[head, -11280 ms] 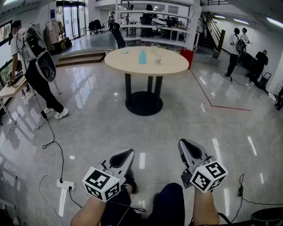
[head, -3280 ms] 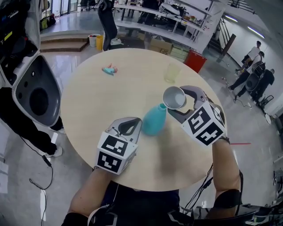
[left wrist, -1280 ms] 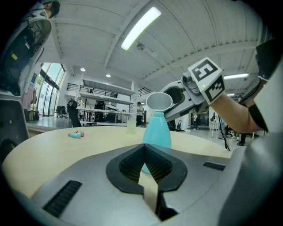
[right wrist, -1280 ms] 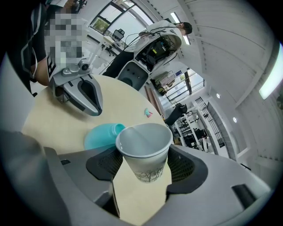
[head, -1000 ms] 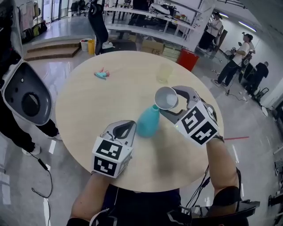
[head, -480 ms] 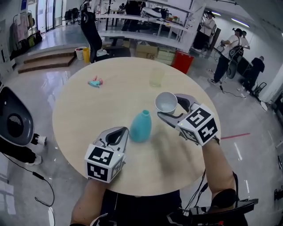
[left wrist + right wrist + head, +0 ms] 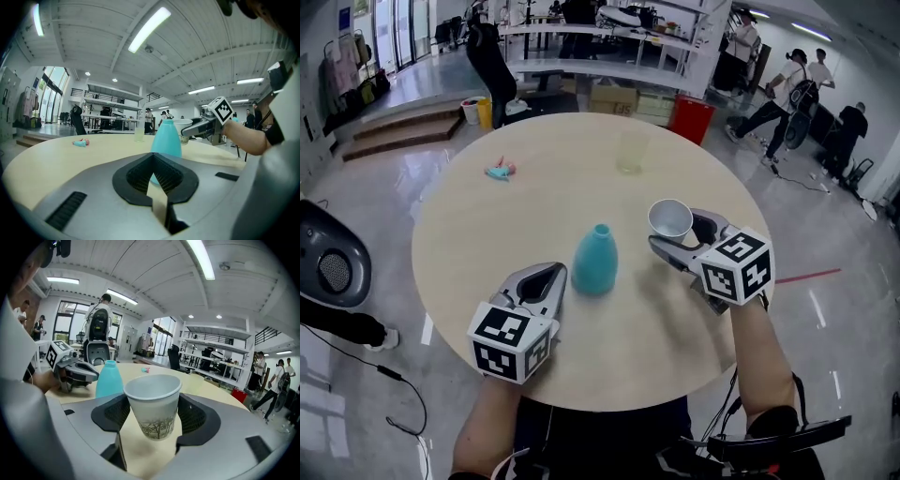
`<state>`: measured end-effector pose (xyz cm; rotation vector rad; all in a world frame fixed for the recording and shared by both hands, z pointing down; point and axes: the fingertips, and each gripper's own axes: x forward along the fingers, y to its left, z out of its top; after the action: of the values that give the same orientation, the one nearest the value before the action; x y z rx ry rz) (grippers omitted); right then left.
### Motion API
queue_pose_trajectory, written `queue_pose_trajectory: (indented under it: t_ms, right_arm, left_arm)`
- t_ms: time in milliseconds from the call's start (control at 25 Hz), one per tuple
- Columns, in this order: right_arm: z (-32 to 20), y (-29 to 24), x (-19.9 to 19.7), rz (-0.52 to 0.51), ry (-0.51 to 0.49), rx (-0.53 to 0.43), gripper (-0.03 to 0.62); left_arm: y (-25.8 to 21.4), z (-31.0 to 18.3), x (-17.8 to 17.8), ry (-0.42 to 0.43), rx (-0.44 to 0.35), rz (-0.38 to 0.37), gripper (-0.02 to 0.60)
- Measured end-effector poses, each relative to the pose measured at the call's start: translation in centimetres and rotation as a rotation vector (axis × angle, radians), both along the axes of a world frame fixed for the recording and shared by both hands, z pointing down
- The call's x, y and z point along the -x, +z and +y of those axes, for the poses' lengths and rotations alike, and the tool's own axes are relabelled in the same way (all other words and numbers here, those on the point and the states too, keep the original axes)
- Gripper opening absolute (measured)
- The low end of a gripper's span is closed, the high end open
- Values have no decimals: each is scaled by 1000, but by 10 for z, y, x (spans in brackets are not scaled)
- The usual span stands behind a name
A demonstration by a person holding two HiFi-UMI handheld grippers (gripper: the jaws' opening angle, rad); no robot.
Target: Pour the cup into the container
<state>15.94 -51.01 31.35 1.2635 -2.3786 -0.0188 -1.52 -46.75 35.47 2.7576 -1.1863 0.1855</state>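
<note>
A teal narrow-necked bottle (image 7: pixel 594 262) stands upright mid-table; it also shows in the left gripper view (image 7: pixel 166 139) and the right gripper view (image 7: pixel 108 378). My right gripper (image 7: pixel 677 236) is shut on a white paper cup (image 7: pixel 670 219), held upright above the table to the right of the bottle and apart from it. In the right gripper view the cup (image 7: pixel 153 404) sits between the jaws with its tree print showing. My left gripper (image 7: pixel 542 284) rests just left of the bottle, jaws closed on nothing (image 7: pixel 153 165).
The round beige table (image 7: pixel 487 225) also holds a pale yellow translucent cup (image 7: pixel 630 150) at the far side and a small teal-and-pink object (image 7: pixel 500 171) at far left. A red bin (image 7: pixel 689 117) and people stand beyond; a grey pod (image 7: pixel 328 267) lies left.
The right gripper has carried the cup from the bottle's mouth, where it was tilted, off to the right and brought it upright. The left gripper stays by the bottle.
</note>
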Motion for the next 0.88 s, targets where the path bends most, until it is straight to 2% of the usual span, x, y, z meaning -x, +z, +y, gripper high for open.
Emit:
queue_pose_trajectory:
  t_ms: [480,880]
  right_arm:
    - [2,45,-43,-153,110,51,322]
    - [14,52,-47,-227,127,53,322]
  left_arm:
    - [2,-3,1,-1,1,4,0]
    - [3,-9,4,-2,2,2,0]
